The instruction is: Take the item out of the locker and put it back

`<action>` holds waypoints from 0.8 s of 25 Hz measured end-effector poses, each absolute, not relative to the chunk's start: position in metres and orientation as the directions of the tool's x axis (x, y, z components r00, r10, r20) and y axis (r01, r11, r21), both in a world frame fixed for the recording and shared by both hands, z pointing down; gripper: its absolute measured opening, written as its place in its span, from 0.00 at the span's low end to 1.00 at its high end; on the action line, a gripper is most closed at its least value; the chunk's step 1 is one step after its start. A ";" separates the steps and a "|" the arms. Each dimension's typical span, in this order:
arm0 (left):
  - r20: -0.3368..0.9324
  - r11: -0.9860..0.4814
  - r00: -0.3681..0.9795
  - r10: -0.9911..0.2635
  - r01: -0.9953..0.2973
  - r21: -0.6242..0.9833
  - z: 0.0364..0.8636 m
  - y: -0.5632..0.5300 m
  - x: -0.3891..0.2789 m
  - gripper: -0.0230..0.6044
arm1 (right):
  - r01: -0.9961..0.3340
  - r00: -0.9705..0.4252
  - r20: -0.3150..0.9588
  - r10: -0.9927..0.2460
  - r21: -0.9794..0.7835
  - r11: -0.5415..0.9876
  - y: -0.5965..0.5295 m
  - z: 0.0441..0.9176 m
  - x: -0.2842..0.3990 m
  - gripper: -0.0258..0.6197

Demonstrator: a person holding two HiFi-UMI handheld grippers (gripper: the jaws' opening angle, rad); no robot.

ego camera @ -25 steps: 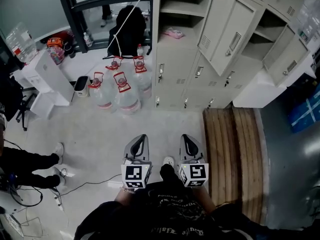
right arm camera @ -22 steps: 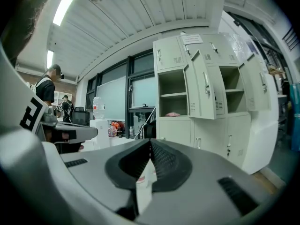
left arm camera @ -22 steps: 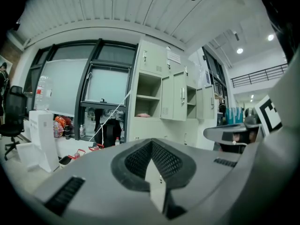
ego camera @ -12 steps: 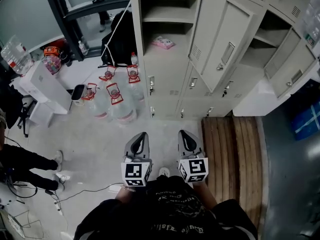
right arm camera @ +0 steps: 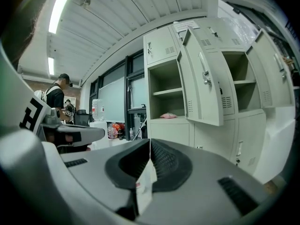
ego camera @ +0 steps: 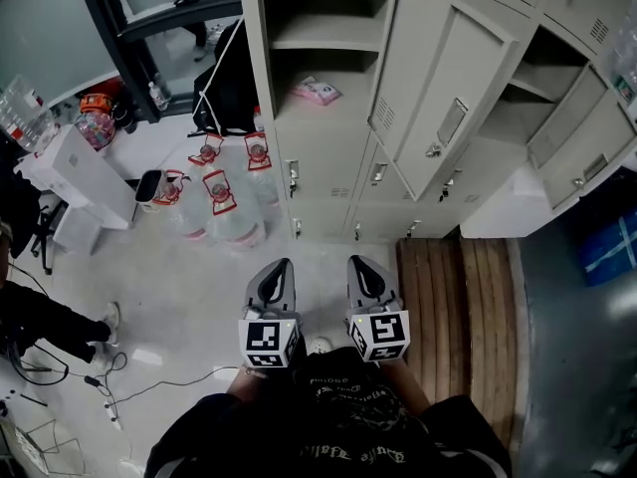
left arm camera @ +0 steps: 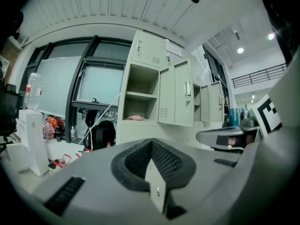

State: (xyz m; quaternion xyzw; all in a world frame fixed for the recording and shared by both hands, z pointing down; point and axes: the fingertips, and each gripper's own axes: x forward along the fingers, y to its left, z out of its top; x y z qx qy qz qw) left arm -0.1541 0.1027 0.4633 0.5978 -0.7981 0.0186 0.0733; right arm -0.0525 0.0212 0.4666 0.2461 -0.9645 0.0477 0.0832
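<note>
A small pink item (ego camera: 316, 91) lies on the shelf of an open grey locker (ego camera: 299, 137) ahead of me. It also shows as the pink item (left arm camera: 136, 117) in the left gripper view and the pink item (right arm camera: 168, 115) in the right gripper view, far off in both. My left gripper (ego camera: 277, 277) and right gripper (ego camera: 366, 272) are held side by side close to my body, over the floor and well short of the locker. Both have their jaws together with nothing between them: left gripper (left arm camera: 151, 142), right gripper (right arm camera: 150, 142).
The locker's door (ego camera: 428, 78) swings out to the right, with more open doors (ego camera: 582, 142) beyond. Several water jugs (ego camera: 224, 202) and a black backpack (ego camera: 227, 78) stand left of the lockers. A wooden platform (ego camera: 453, 317) lies at right. A seated person's legs (ego camera: 40, 317) and cables are at left.
The lockers have slid leftward and grown a little in the head view, as I step closer. Both grippers stay shut in front of my body.
</note>
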 end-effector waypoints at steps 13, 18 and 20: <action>0.101 0.276 -0.271 -0.957 -0.960 0.045 0.460 0.032 -0.239 0.05 | -0.507 -0.849 0.193 -0.493 -0.029 0.861 -0.043 0.468 -0.121 0.05; 0.100 0.265 -0.259 -0.961 -0.963 0.056 0.460 0.001 -0.280 0.05 | -0.521 -0.841 0.185 -0.508 -0.027 0.853 -0.074 0.463 -0.163 0.05; 0.096 0.258 -0.252 -0.963 -0.965 0.057 0.458 -0.014 -0.296 0.05 | -0.531 -0.836 0.181 -0.518 -0.029 0.847 -0.089 0.460 -0.178 0.05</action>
